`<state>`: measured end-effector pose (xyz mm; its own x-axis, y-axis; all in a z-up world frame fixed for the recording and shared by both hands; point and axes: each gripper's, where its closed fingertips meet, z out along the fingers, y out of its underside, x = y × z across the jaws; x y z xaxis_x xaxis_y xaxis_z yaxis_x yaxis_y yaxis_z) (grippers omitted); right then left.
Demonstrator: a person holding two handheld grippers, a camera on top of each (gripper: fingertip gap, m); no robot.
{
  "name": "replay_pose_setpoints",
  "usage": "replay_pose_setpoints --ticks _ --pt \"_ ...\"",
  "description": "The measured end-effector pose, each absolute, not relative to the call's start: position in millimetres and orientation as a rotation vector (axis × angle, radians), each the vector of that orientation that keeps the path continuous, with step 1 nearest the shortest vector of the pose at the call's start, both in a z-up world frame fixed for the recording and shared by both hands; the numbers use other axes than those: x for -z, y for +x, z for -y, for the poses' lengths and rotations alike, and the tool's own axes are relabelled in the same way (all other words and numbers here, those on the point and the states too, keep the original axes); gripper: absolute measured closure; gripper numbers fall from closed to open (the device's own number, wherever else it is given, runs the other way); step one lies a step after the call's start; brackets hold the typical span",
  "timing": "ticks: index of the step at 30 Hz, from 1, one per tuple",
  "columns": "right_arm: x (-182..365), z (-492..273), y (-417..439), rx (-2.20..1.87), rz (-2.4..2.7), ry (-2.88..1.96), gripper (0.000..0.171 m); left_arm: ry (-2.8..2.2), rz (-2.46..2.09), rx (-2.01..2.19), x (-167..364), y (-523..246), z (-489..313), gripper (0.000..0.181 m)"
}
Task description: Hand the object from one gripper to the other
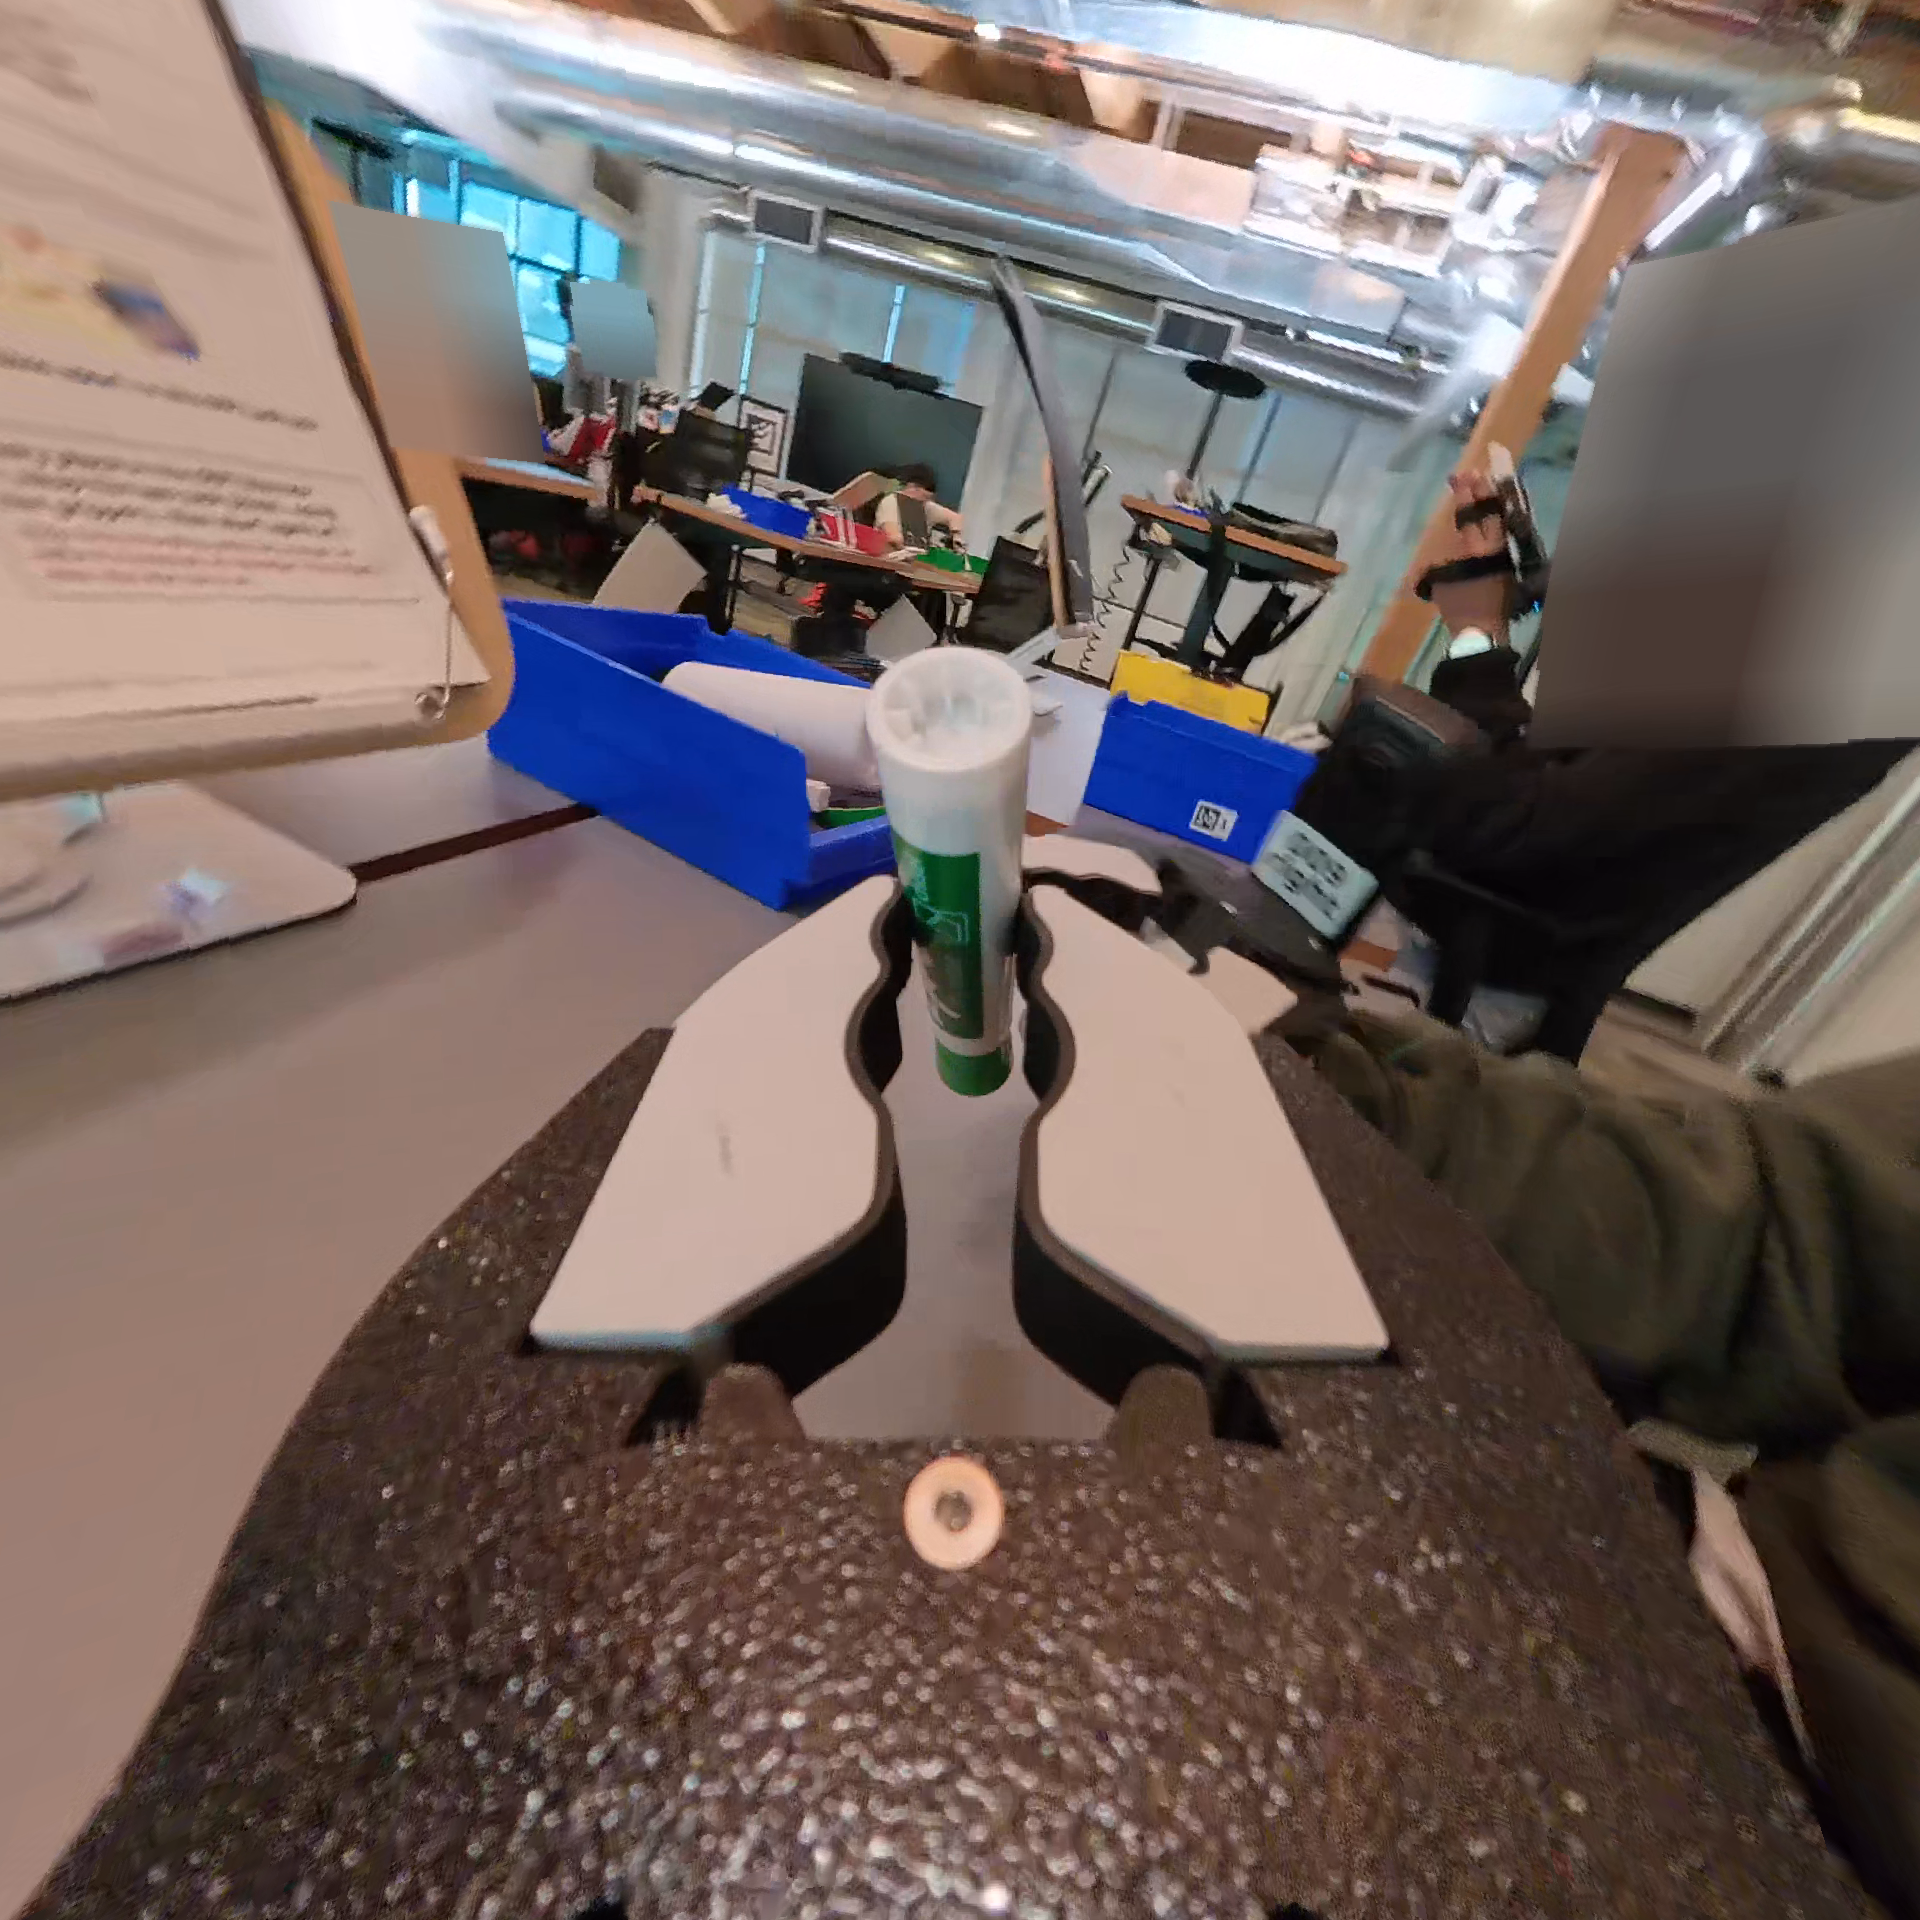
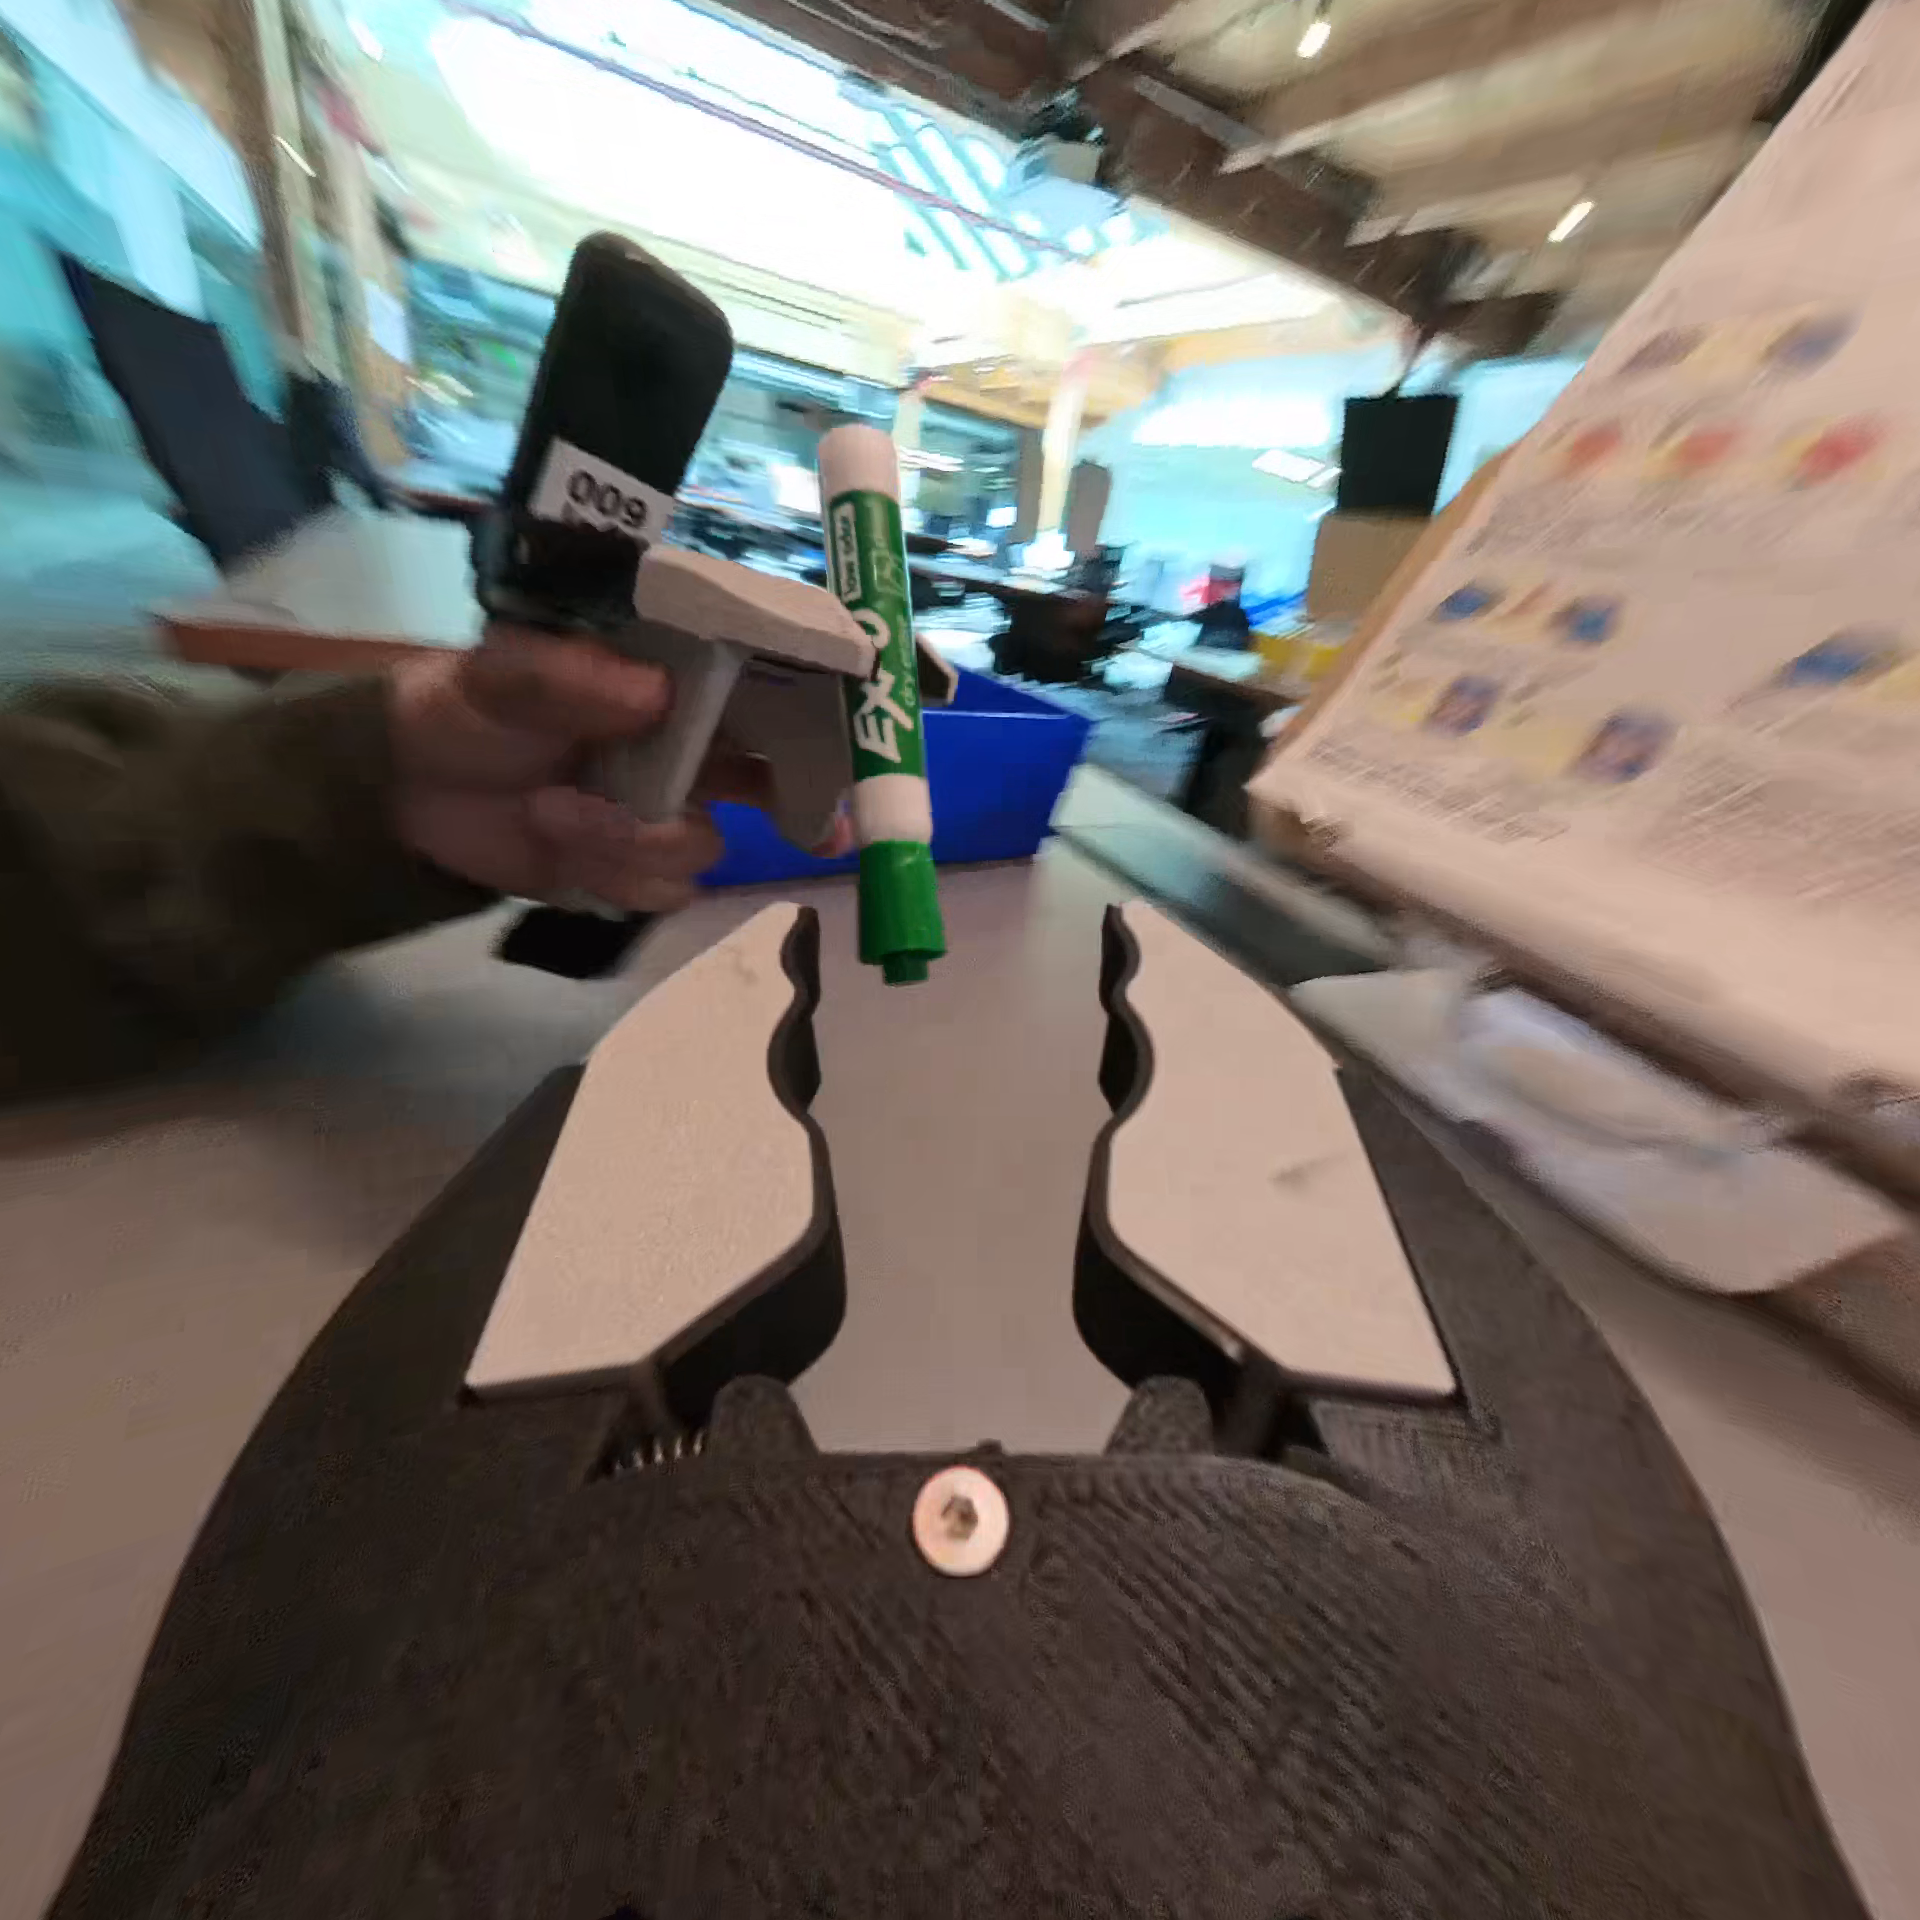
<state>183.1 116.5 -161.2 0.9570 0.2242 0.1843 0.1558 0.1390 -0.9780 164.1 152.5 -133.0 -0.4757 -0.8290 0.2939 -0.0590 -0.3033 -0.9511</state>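
A green-and-white marker [image 1: 951, 831] stands upright in my left gripper [image 1: 961, 935], which is shut on its barrel, with the white end up. In the right wrist view the same marker [image 2: 881, 665] hangs with its green cap down, held by the left gripper [image 2: 862, 649] in a hand [image 2: 540, 758]. My right gripper [image 2: 958, 925] is open and empty. The cap's tip is level with the right gripper's fingertips, inside the gap and nearer the left finger, touching neither.
A clipboard of paper [image 1: 208, 416] stands close at the left, and shows at the right in the right wrist view [image 2: 1610, 623]. Blue bins [image 1: 665, 727] [image 1: 1195, 769] sit behind on the grey table [image 1: 312, 1143]. A green sleeve [image 1: 1610, 1195] reaches in from the right. The gap from one gripper's tips to the other's is roughly 6 centimeters.
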Motion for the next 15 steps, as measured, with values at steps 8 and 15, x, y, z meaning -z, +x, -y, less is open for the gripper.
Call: replay_pose_setpoints --ticks 8,15 --pt "171 -124 178 0.639 0.62 -1.368 0.121 -1.437 -1.197 2.042 139 176 -157 0.162" --pt "180 -128 189 0.846 0.681 -1.429 0.138 -1.489 -1.165 2.073 141 179 -154 0.163"
